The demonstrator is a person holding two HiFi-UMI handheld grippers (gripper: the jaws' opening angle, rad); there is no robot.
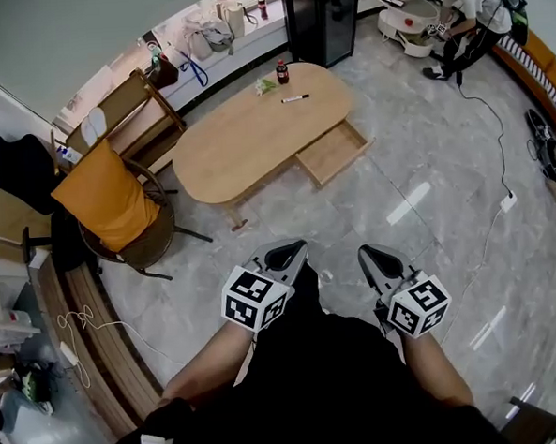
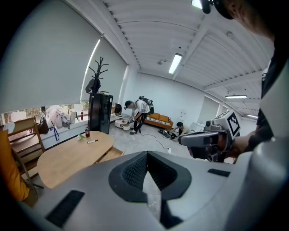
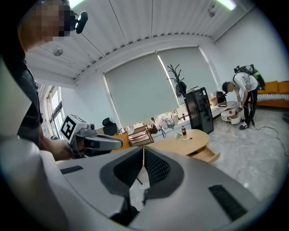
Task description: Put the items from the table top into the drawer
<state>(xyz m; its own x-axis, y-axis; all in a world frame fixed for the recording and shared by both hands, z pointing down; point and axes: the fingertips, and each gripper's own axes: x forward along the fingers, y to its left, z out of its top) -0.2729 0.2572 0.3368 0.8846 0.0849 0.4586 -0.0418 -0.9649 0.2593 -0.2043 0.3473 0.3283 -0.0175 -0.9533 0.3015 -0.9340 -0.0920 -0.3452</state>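
Note:
An oval wooden table [image 1: 254,138] stands well ahead of me, its drawer [image 1: 331,152] pulled open on the right side. At the table's far end are a dark cola bottle [image 1: 282,72], a small green item [image 1: 266,87] and a black marker [image 1: 295,99]. My left gripper [image 1: 287,256] and right gripper [image 1: 373,256] are held close to my body, far from the table, both shut and empty. The left gripper view shows the bottle [image 2: 87,132], the marker [image 2: 92,141] and the drawer [image 2: 110,154]. In the right gripper view, the bottle [image 3: 184,131] and the drawer [image 3: 205,155] lie beyond the shut jaws.
A chair with an orange cushion [image 1: 108,200] stands left of the table, with a wooden rack [image 1: 135,111] behind it. A black cabinet [image 1: 320,17] is at the back. A person [image 1: 471,3] bends over at far right. A cable [image 1: 499,147] runs across the grey floor.

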